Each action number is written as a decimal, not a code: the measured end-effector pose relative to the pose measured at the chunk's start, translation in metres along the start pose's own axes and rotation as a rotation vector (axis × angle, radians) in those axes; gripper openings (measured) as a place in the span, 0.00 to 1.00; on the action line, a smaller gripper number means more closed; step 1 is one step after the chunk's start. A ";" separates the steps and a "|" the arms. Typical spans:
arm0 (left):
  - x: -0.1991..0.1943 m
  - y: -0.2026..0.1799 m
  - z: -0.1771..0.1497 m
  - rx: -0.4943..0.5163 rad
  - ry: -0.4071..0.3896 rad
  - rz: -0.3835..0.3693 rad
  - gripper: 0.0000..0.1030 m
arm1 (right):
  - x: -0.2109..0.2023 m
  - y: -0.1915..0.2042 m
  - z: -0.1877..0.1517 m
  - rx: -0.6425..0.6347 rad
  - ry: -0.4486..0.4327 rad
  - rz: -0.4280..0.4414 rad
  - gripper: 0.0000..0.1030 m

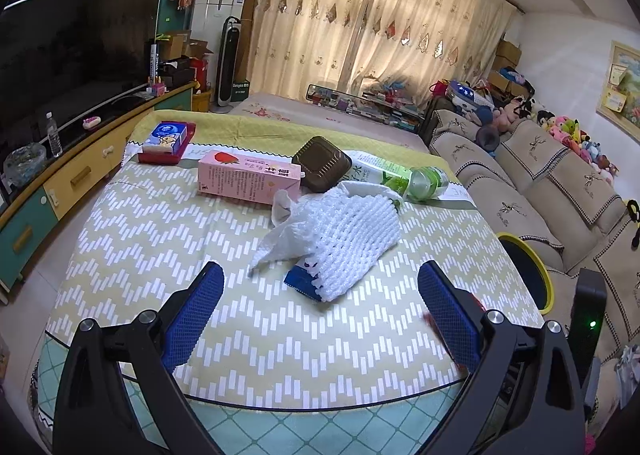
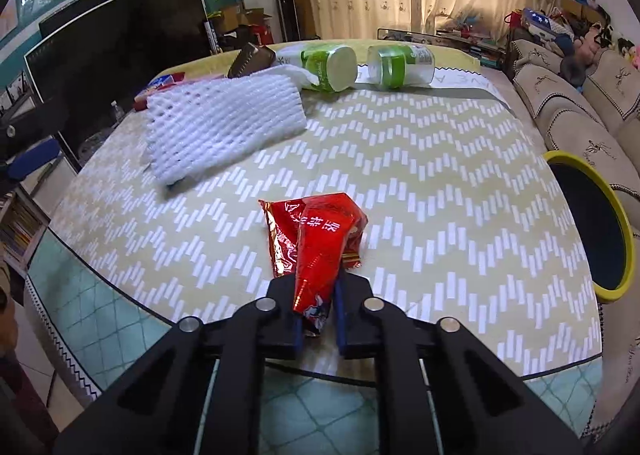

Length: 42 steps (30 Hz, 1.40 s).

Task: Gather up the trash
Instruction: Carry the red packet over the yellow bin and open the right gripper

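Right gripper (image 2: 318, 295) is clamped on red wrapper (image 2: 320, 239) above the chevron-patterned table (image 2: 440, 215); left gripper (image 1: 320, 307), fingers apart, hovers facing foam netting (image 1: 348, 243).

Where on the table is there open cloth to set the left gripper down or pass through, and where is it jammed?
Free: the near cloth between the left gripper and the foam net, and the wide stretch right of the red wrapper toward the yellow-rimmed bin. Crowded: the far edge, with pink carton, brown box and green bottles.
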<state>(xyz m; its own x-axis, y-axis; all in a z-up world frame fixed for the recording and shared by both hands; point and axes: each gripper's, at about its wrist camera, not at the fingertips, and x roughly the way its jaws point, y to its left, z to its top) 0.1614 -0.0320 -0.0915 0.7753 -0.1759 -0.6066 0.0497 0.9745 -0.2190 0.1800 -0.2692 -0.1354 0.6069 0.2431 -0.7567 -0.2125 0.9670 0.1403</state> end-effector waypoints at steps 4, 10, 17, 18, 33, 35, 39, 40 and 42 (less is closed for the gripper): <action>0.005 -0.001 -0.001 0.000 0.008 0.002 0.93 | -0.010 -0.011 0.005 0.023 -0.031 -0.007 0.10; 0.010 -0.004 -0.002 0.009 0.017 0.006 0.93 | -0.021 -0.050 0.016 0.082 -0.060 -0.050 0.10; 0.017 -0.008 -0.001 0.016 0.029 0.010 0.93 | -0.042 -0.125 0.030 0.189 -0.114 -0.177 0.11; 0.018 -0.009 -0.001 0.020 0.032 0.011 0.93 | -0.045 -0.141 0.032 0.212 -0.121 -0.207 0.11; 0.039 -0.029 0.001 0.062 0.071 0.022 0.93 | -0.003 -0.276 0.029 0.415 -0.034 -0.404 0.17; 0.041 -0.031 0.002 0.066 0.078 0.023 0.93 | 0.004 -0.282 0.028 0.423 -0.020 -0.408 0.23; 0.045 -0.036 0.002 0.076 0.085 0.024 0.93 | 0.012 -0.286 0.024 0.430 -0.008 -0.417 0.33; 0.046 -0.037 0.001 0.078 0.087 0.024 0.93 | 0.014 -0.286 0.023 0.430 -0.006 -0.419 0.35; 0.047 -0.039 0.001 0.082 0.091 0.023 0.93 | 0.014 -0.286 0.024 0.429 -0.006 -0.423 0.46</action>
<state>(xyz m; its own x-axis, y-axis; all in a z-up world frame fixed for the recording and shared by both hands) 0.1964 -0.0780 -0.1108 0.7168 -0.1615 -0.6783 0.0870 0.9859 -0.1428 0.2676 -0.5406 -0.1708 0.5759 -0.1706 -0.7995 0.3758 0.9238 0.0736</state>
